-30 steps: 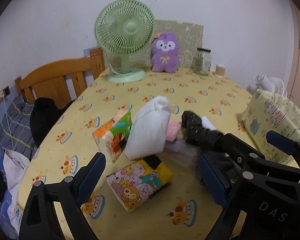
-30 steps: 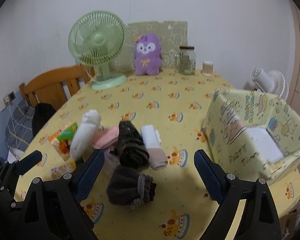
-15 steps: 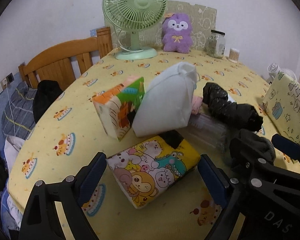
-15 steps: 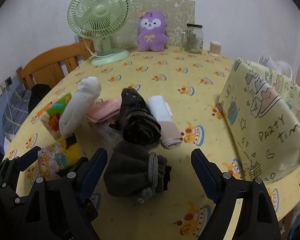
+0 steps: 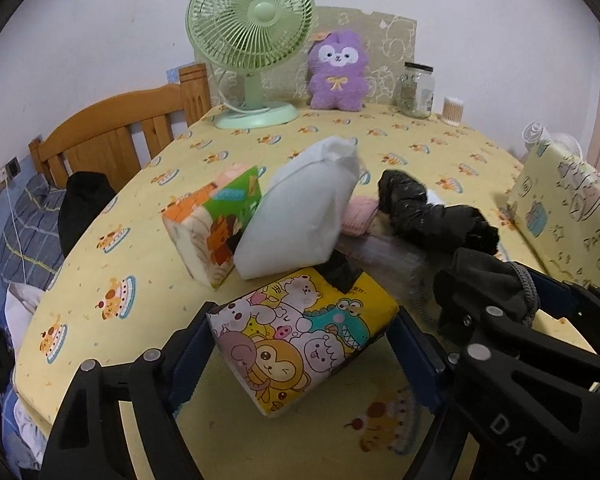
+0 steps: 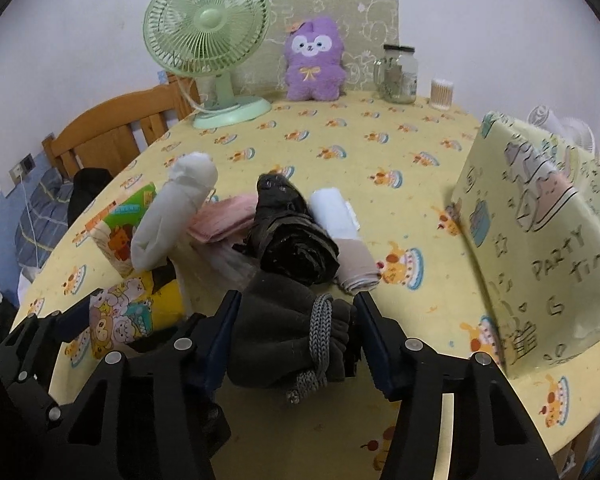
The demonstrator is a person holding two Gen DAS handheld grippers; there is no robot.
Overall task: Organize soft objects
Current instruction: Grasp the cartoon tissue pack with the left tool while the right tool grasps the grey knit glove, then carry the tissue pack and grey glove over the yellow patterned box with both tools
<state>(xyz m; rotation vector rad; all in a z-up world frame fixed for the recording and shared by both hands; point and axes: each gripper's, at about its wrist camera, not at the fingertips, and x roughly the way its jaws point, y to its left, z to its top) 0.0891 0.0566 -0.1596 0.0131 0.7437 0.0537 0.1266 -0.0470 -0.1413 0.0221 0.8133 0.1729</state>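
A cartoon-printed tissue pack [image 5: 300, 340] lies on the yellow tablecloth between the blue pads of my left gripper [image 5: 300, 320]. The jaws are closing and both pads touch the pack's sides. A dark grey rolled sock bundle [image 6: 284, 340] with a knitted grey band sits between the pads of my right gripper [image 6: 296, 304], whose jaws are closing and pressing on it. Just behind lie a black roll [image 6: 292, 236], a white and beige roll [image 6: 340, 232], a pink cloth [image 6: 224, 220], a white pouch [image 5: 300, 212] and an orange-green tissue pack [image 5: 216, 220].
A yellow "party" box [image 6: 540, 240] stands at the right. At the table's far side are a green fan [image 5: 252, 52], a purple plush [image 5: 338, 72], a glass jar [image 5: 416, 90] and a cotton-swab cup [image 5: 453, 111]. A wooden chair [image 5: 112, 144] stands at the left.
Both grippers have come down and forward onto the pile. The left jaws now flank the cartoon pack. The right jaws have narrowed from wide apart onto the dark sock bundle.
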